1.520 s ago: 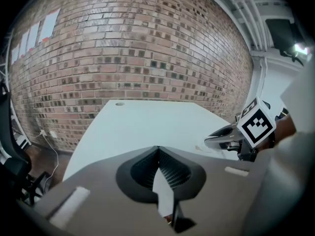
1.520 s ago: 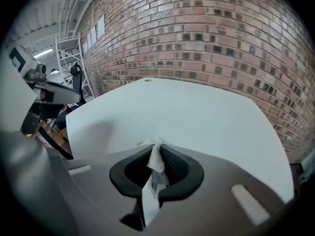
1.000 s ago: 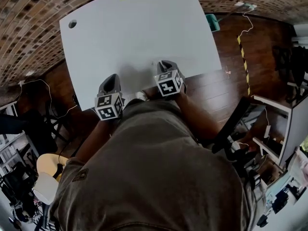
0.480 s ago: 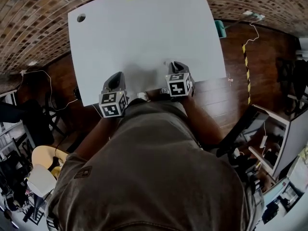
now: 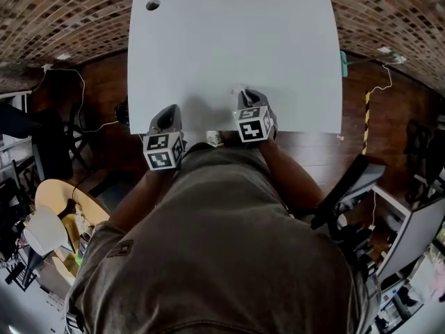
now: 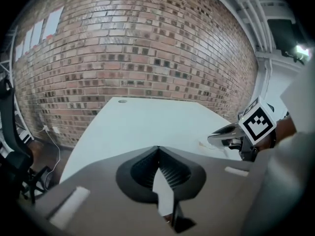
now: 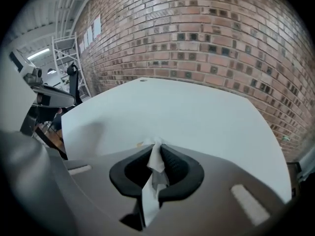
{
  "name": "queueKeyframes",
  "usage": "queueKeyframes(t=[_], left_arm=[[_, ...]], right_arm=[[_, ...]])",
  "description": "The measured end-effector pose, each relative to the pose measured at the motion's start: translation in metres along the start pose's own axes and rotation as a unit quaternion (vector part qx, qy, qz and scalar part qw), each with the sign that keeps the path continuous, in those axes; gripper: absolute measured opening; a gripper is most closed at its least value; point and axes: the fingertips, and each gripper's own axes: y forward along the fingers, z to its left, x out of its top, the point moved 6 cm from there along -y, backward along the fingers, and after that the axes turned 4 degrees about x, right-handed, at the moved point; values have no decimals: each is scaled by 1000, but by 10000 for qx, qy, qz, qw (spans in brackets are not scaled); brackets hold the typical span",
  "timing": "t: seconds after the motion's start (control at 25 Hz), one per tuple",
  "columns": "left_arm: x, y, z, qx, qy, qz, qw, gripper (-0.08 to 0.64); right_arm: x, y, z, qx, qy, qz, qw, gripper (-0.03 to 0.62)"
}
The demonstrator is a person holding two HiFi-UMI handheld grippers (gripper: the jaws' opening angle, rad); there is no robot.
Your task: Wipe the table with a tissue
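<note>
Table (image 5: 236,47) shifted; only right gripper view shows right claw (image 7: 158,145) pinching tissue (image 7: 156,164); left claw (image 6: 157,150) pressed together.

Brick wall (image 5: 55,19), dark wooden floor (image 5: 358,96), black office chair (image 5: 344,186), yellow-black striped floor tape (image 5: 366,120), white cable on floor (image 5: 84,96)

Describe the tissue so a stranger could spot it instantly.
Find the large white table before the brick wall. At its near edge, the right gripper is shut on a thin crumpled white paper tissue. Its wrinkled, soft strip stands out against that smooth tabletop.
</note>
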Motion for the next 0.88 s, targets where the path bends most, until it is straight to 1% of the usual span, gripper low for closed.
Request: queueKeyframes(t=[0.24, 0.36, 0.44, 0.64, 0.88], left_arm=[[-8, -12, 13, 166, -104, 36, 9998, 2], [-10, -14, 11, 153, -69, 61, 9998, 2], [-10, -13, 8, 112, -29, 65, 9999, 2], [-6, -6, -9, -106, 90, 67, 9999, 2], [0, 9, -39, -457, 273, 95, 9985, 2]], right_arm=[[8, 8, 37, 464, -312, -51, 9984, 43], [5, 6, 44, 620, -333, -92, 9975, 43], [2, 3, 43, 631, -282, -107, 9976, 43], [-11, -9, 22, 402, -9, -100, 9991, 43], [-33, -29, -23, -106, 492, -100, 9987, 43]])
